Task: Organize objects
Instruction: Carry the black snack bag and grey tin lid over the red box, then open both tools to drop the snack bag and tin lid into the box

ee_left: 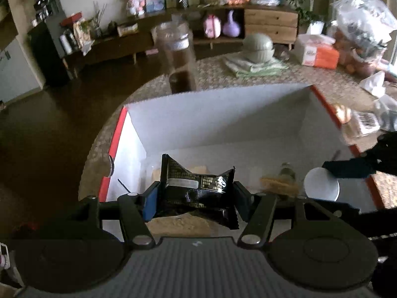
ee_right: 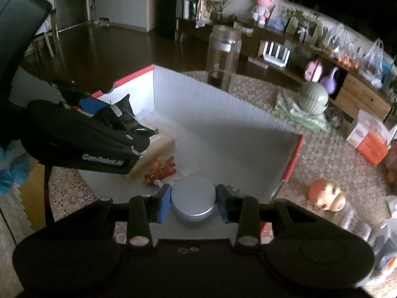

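A white box with red rims [ee_left: 223, 114] [ee_right: 223, 114] stands open on the table. My left gripper [ee_left: 196, 193] is shut on a black snack packet [ee_left: 196, 186] and holds it over the box's near left part; the packet also shows in the right wrist view [ee_right: 124, 116]. My right gripper [ee_right: 193, 198] is shut on a round silver-white tin [ee_right: 193, 197], held over the box's near right side; the tin also shows in the left wrist view [ee_left: 321, 185]. Inside the box lie a beige packet [ee_right: 158, 151] and a small orange toy [ee_right: 161, 170].
A tall clear jar [ee_left: 177, 54] [ee_right: 223, 57] stands behind the box. A green lidded pot on folded cloth [ee_left: 258, 47] [ee_right: 314, 96], an orange-white carton [ee_left: 317, 54] [ee_right: 369, 136], plastic bags [ee_left: 364, 29] and an orange-cream plush toy [ee_right: 327, 195] lie on the table to the right.
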`<state>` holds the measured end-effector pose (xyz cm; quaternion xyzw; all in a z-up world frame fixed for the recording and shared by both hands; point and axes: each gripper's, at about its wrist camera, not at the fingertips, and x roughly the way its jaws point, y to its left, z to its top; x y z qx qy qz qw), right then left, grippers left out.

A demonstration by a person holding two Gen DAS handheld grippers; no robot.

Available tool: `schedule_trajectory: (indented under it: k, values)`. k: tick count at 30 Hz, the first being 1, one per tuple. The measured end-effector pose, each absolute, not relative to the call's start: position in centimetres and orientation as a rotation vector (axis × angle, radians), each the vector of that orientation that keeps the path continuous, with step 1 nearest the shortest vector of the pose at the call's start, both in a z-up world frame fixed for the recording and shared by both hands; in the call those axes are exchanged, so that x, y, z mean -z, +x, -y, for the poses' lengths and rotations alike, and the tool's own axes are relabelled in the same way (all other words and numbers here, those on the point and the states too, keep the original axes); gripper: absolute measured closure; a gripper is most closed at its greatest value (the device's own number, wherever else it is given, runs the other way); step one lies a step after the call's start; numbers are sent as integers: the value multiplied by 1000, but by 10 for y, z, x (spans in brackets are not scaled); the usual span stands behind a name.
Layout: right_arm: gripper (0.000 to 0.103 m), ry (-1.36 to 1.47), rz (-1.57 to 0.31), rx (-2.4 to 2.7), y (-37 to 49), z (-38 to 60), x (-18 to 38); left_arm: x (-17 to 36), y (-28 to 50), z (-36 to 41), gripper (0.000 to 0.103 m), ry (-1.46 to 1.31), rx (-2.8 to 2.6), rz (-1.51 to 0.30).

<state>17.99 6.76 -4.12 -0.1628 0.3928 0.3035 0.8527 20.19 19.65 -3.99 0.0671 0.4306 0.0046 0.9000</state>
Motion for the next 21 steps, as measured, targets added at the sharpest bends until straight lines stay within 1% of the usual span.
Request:
schedule_trajectory:
  k: [5, 10, 16, 21]
  values:
    - [65, -360, -860, -647, 188, -80, 50, 56, 220, -196, 42, 171, -27, -945]
    - [65, -374, -895, -646, 196, -89, 57, 65, 231, -200, 41, 144, -15, -996]
    - [65, -365, -948, -618, 206, -90, 69, 70, 234, -199, 41, 164, -3, -1021]
    - [65, -357, -959, -607, 207, -89, 69, 72, 236, -197, 38, 180, 1, -1033]
